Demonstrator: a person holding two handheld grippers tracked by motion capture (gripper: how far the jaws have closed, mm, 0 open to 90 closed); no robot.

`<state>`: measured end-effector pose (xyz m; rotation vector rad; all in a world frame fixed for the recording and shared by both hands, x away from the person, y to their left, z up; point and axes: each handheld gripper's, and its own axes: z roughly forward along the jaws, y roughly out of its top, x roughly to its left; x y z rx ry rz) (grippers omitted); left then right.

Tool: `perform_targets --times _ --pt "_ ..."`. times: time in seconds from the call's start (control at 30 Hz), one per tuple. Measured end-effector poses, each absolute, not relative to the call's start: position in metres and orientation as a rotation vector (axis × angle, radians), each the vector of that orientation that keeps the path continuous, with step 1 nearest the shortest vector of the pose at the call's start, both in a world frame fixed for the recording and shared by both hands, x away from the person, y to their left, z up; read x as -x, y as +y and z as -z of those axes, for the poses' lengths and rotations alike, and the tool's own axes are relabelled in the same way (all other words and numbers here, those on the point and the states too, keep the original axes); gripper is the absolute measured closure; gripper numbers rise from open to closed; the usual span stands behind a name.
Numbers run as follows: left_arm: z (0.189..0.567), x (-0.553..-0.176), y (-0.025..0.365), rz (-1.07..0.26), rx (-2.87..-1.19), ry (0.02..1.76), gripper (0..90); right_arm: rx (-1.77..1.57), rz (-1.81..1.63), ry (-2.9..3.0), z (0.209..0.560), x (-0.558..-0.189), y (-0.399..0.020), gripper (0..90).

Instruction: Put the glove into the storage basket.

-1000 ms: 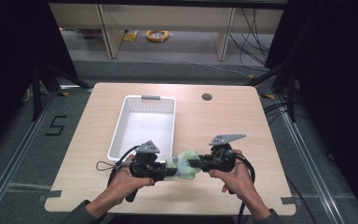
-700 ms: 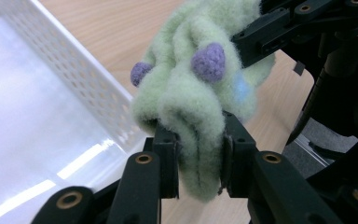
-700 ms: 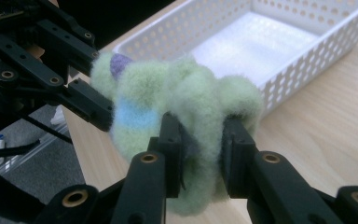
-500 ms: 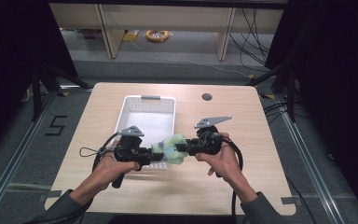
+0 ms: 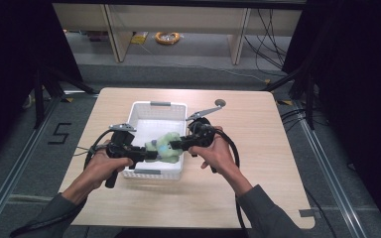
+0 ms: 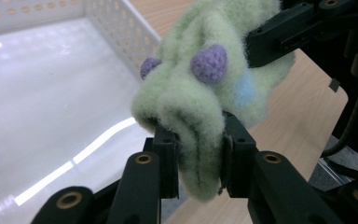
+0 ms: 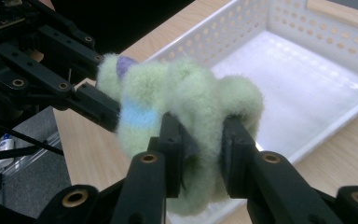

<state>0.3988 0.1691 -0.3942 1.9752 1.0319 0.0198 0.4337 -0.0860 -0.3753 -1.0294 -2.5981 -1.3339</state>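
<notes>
A fuzzy pale green plush toy [image 5: 164, 147] with purple bumps and a blue patch hangs between my two grippers, over the near end of a white perforated basket [image 5: 151, 112]. My left gripper [image 5: 150, 154] is shut on one end of the plush toy [image 6: 200, 93]; in its own view a fold of green fleece is pinched between its jaws [image 6: 199, 161]. From the other side my right gripper [image 5: 174, 145] is shut on the plush toy [image 7: 177, 107], with fleece squeezed between its jaws [image 7: 200, 161]. The basket [image 7: 307, 70] holds nothing inside.
The basket stands on a light wooden table [image 5: 258, 144]. A small dark round object [image 5: 221, 103] lies near the table's far edge. Black cables trail from both grippers toward the near edge. A yellow coil [image 5: 167, 36] lies on the floor beyond.
Both grippers carried the plush toy away from the near edge of the table, forward and up, until it came over the near end of the basket. Both stayed shut on it.
</notes>
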Motion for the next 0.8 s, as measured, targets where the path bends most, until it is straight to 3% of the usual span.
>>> perform_targets --times 0.8 --pt "0.436 -0.430 0.188 0.062 -2.032 1.164 70.8 1.134 1.172 -2.565 0.424 -0.468 -0.051 74.0"
